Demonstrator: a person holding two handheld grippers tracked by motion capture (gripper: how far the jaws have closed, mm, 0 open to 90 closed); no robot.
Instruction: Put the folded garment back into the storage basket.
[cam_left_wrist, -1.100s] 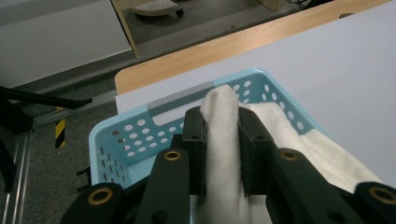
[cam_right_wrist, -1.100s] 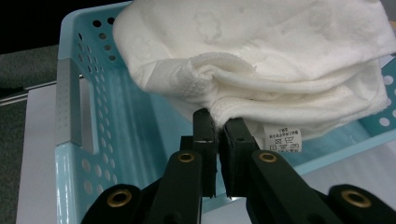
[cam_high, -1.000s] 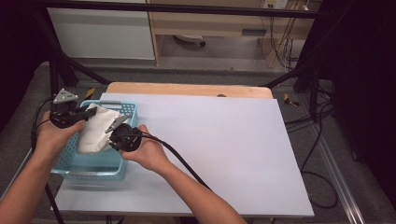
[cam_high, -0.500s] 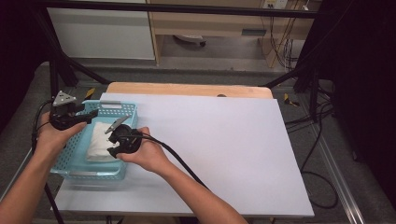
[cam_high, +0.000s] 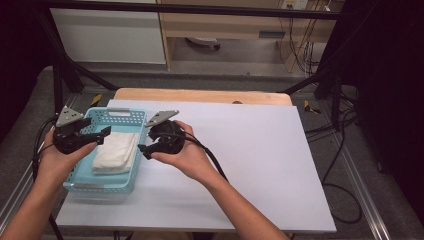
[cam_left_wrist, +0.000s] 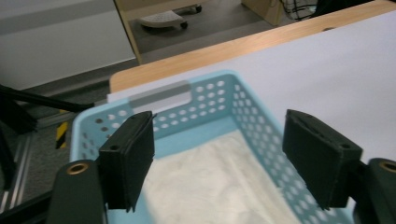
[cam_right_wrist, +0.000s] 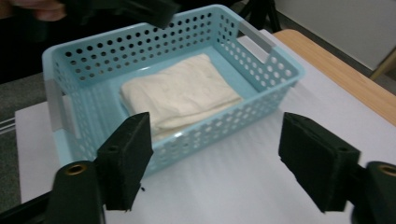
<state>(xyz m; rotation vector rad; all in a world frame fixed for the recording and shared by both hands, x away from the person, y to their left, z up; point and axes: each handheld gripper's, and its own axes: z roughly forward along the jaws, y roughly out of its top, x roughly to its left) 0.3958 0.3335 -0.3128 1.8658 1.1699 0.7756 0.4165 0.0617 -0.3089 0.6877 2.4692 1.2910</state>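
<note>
A light blue perforated basket (cam_high: 118, 113) stands at the left of the white table. A folded white cloth (cam_high: 116, 152) lies flat inside it, free of both grippers. My left gripper (cam_high: 101, 136) hovers over the basket's left rim, pointing in across it. Its jaws have just been opening, with nothing between them. In the left gripper view the open gripper (cam_left_wrist: 217, 126) frames the cloth (cam_left_wrist: 219, 177) and the basket's far wall (cam_left_wrist: 205, 100). My right gripper (cam_high: 146, 142) is just right of the basket. Its jaws (cam_right_wrist: 215, 121) have just been opening too, with nothing between them, and face the basket (cam_right_wrist: 261, 56) and the cloth (cam_right_wrist: 180, 91).
The white table top (cam_high: 250, 150) stretches to the right of the basket. A wooden edge (cam_high: 200, 95) runs along the back. Black frame poles (cam_high: 60, 70) and cables (cam_high: 345, 150) flank the table. A cable trails from the right gripper along the forearm.
A second ago both grippers held the cloth over the basket. The cloth now lies in the basket, both sets of jaws have opened, and the hands have drawn apart and outward.
</note>
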